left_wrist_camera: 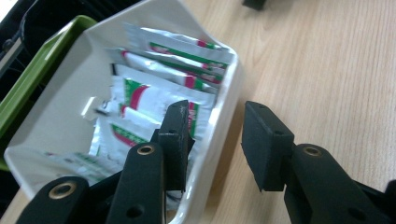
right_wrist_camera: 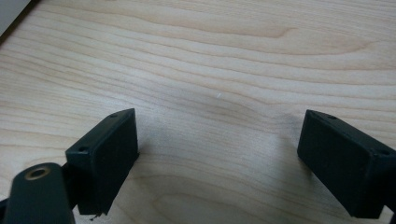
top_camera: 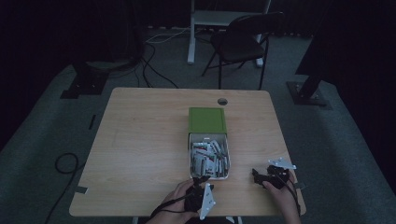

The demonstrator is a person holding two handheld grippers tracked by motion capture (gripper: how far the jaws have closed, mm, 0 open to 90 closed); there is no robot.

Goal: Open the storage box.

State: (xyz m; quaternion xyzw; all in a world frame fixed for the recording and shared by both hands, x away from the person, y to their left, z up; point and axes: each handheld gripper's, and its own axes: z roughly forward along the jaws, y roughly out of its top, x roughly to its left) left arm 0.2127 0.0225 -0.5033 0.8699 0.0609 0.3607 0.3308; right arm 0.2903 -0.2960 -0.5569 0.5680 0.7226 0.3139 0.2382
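Left gripper view: red-green sachets (left_wrist_camera: 154,88) in box (left_wrist_camera: 60,98)

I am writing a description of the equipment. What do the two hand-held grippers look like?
Both the left gripper and the right gripper are black, with two flat rectangular jaw pads on arms with brass-coloured rivets. Each carries a grey three-cornered plate on top and trails a black cable.

Glossy foil sachets (left_wrist_camera: 154,93), matt wooden table (left_wrist_camera: 327,70)
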